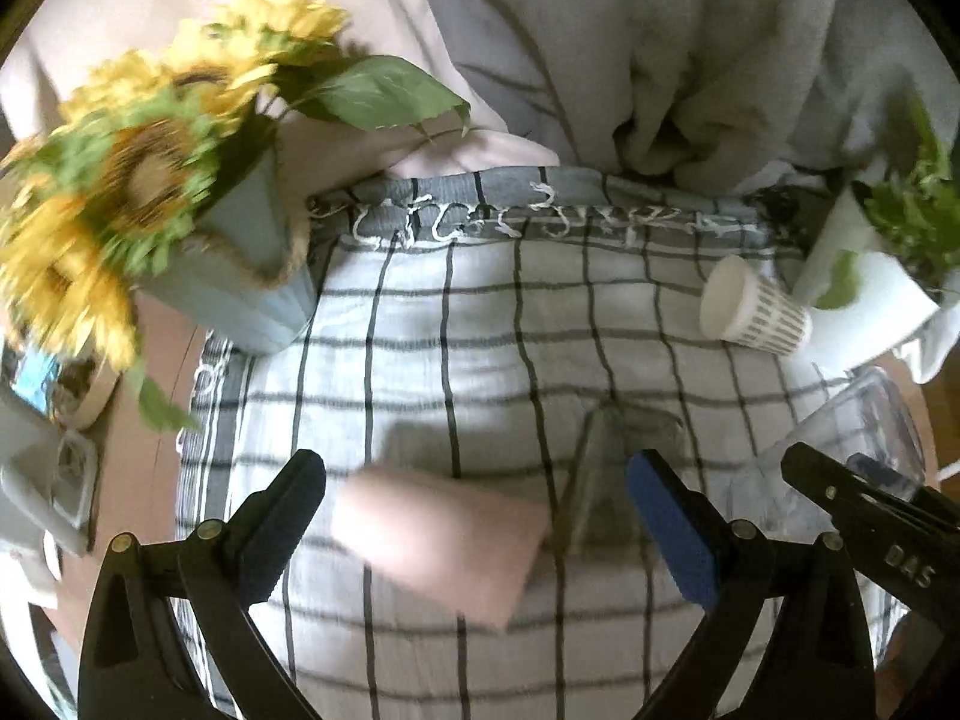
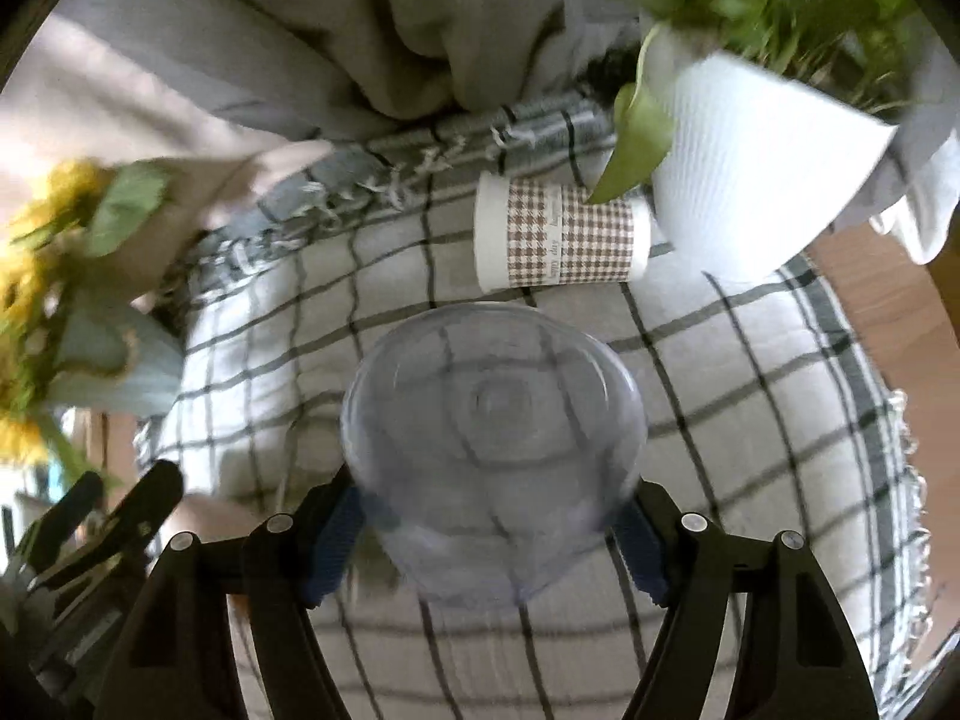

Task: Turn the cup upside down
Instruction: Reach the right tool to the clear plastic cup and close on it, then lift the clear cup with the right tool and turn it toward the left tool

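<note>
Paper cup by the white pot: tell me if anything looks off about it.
The paper cup lies tipped on its side on the checked cloth, base against the white pot, mouth facing left. Nothing appears spilled.

checked cloth over a brown table, crumpled grey fabric behind, soft daylight

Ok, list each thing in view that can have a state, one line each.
Clear plastic cup: gripped between the right tongs, off the cloth.
Paper cup: lying on its side, beside the white planter.
Left tongs: open, holding nothing.
Sunflower vase: upright.
Checked cloth: spread flat.
</note>
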Motion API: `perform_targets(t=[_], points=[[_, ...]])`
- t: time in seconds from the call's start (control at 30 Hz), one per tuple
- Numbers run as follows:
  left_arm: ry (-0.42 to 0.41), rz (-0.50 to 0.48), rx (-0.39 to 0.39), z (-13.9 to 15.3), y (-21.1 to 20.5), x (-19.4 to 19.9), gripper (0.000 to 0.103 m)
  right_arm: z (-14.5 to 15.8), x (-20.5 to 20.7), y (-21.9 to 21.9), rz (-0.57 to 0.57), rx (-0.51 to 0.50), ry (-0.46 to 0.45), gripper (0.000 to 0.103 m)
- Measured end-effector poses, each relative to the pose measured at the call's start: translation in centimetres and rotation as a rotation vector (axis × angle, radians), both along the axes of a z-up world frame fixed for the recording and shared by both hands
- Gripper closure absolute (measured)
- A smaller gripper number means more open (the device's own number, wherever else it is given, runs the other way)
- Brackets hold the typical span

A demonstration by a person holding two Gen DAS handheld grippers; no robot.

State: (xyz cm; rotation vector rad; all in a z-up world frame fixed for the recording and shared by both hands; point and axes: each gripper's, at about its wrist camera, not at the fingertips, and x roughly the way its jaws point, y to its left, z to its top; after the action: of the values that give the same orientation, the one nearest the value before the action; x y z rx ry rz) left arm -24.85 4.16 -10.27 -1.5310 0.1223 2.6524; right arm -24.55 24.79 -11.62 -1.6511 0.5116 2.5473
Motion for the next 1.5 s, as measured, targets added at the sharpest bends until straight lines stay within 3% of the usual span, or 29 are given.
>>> perform_targets(t=[0.13,0.23,0.4,0.6,0.73,0.87,0.93,1.27,1.5], points=[[0.017,0.020,0.030,0.8,-1.1,3.7,0.000,2.9,3.9,-0.7,0.066,0.016,0.051,0.030],[0.037,0.040,0.005,0.9,-1.9,6.5,0.000,4.0,6.8,-1.6,0.122,0.011,0.053,0.030],[0.043,0.075,-0.037,-0.1,-3.5,10.6,0.000,3.4,10.8,-2.9,0.205,-0.006,-0.009,0.030],[-0.021,0.119,-0.052,-2.6,-5.2,13.4,0.000,1.2,13.8,-4.9,0.309,-0.053,-0.142,0.030],[-0.056,0.191,-0.071,-4.0,-7.2,13.5,0.000,-1.6,13.1,-6.7,0.361,-0.056,-0.234,0.030],[-0.071,0.257,-0.089,-4.7,-9.1,13.1,0.000,-4.1,11.7,-7.7,0.343,-0.044,-0.287,0.030],[-0.075,0.274,-0.109,-5.0,-9.6,12.9,0.000,-4.2,11.0,-8.1,0.346,-0.032,-0.249,0.030],[-0.111,0.265,-0.141,-6.3,-9.7,11.2,0.000,-7.4,7.6,-9.3,0.317,0.027,-0.286,0.030],[-0.128,0.221,-0.143,-6.2,-8.5,10.8,0.000,-7.1,7.9,-8.6,0.312,0.029,-0.265,0.028]])
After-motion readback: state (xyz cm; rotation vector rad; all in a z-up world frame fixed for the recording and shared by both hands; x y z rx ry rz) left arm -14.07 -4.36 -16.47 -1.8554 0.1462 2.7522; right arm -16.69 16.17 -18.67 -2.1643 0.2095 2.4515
